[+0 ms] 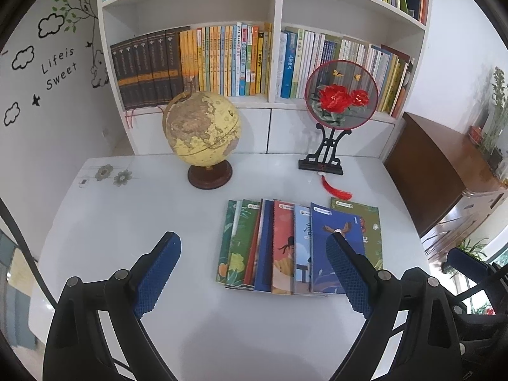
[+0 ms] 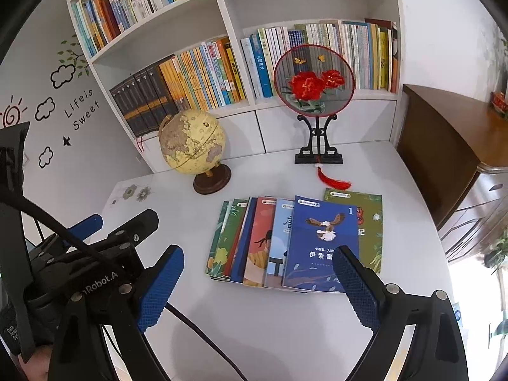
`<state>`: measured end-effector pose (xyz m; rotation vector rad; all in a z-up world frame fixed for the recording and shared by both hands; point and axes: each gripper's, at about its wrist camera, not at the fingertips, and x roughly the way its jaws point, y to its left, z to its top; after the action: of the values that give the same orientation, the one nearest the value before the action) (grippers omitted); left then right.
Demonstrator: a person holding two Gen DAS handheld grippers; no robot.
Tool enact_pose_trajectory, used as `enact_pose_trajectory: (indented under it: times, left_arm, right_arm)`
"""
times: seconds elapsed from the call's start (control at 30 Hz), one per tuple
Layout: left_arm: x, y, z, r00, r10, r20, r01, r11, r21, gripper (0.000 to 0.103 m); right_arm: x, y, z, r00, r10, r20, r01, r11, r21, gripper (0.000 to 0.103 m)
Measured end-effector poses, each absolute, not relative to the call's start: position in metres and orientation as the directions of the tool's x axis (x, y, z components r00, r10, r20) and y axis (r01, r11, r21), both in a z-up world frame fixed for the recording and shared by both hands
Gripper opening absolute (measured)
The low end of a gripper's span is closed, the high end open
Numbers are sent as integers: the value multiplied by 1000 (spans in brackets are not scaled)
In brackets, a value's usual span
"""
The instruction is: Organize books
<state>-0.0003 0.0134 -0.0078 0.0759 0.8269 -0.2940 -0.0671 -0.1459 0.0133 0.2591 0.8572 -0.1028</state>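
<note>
Across the lower frame, our white glossy table (image 2: 285,317) bears the overlapping fan of thin paperback books (image 2: 295,241) at centre. The yellow globe on a wooden base (image 2: 193,146) could topple if swept. Our left gripper (image 1: 254,270) and right gripper (image 2: 260,282) hover released, empty; thin covers may slide or splay when pinched.

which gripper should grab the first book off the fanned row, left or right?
Right, probably. The right gripper is open, with the eagle-cover book, topmost in the fanned row, lying just ahead between its fingers. The left gripper, also open, sits further left, its view centred on bare table.
</note>
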Motion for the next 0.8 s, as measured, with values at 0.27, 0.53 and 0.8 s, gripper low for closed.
enact_pose_trajectory:
  times: [0.27, 0.53, 0.8]
  left_arm:
    - [-1, 14, -9, 633, -229, -739, 280, 958, -57, 92]
    - [0, 19, -9, 628, -219, -746, 262, 963, -63, 92]
    - [1, 20, -11, 624, -213, -752, 258, 964, -58, 92]
  right_arm:
    - [-66, -148, 15, 647, 6, -762, 184, 969, 164, 94]
    - [-65, -145, 13, 647, 30, -762, 173, 967, 186, 94]
    - [-65, -141, 14, 648, 37, -761, 166, 968, 188, 94]
